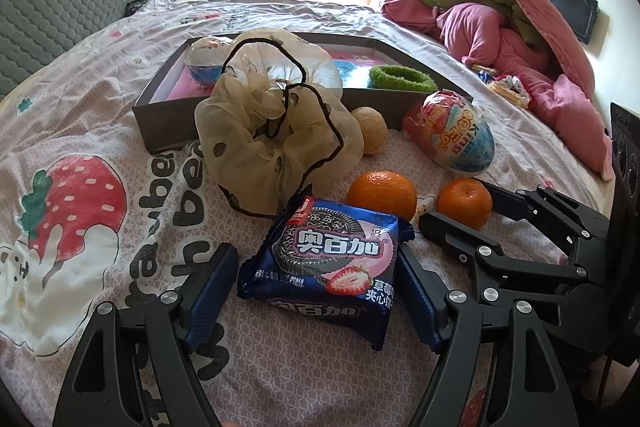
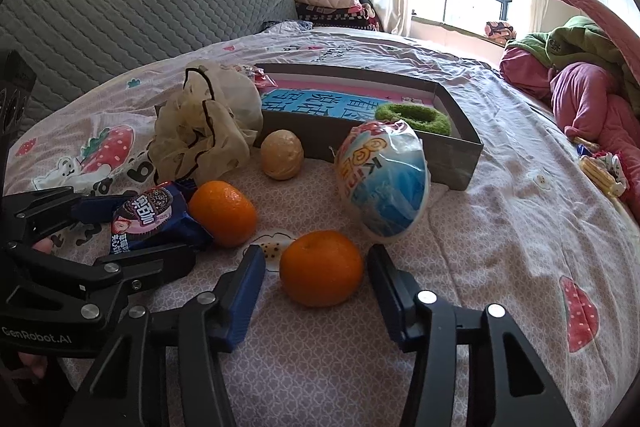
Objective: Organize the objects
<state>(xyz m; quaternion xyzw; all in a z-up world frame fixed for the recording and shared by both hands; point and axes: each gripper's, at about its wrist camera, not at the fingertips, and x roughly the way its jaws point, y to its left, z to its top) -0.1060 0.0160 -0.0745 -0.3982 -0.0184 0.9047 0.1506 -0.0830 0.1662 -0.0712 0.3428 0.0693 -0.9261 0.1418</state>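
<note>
The right tool (image 2: pixel 316 287) straddles a mandarin (image 2: pixel 321 268), pads not yet touching, poised to grasp it. The left tool (image 1: pixel 316 287) brackets the blue cookie packet (image 1: pixel 320 267), released. Ahead of both lies the gray box (image 2: pixel 460 159), likely the destination, holding a green scrunchie (image 2: pixel 416 117).

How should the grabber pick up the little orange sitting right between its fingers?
Squeeze the near orange across its round middle, coming from the front as the right gripper already does. It sits stem-up, clear of the other orange, with a finger on each side.
</note>
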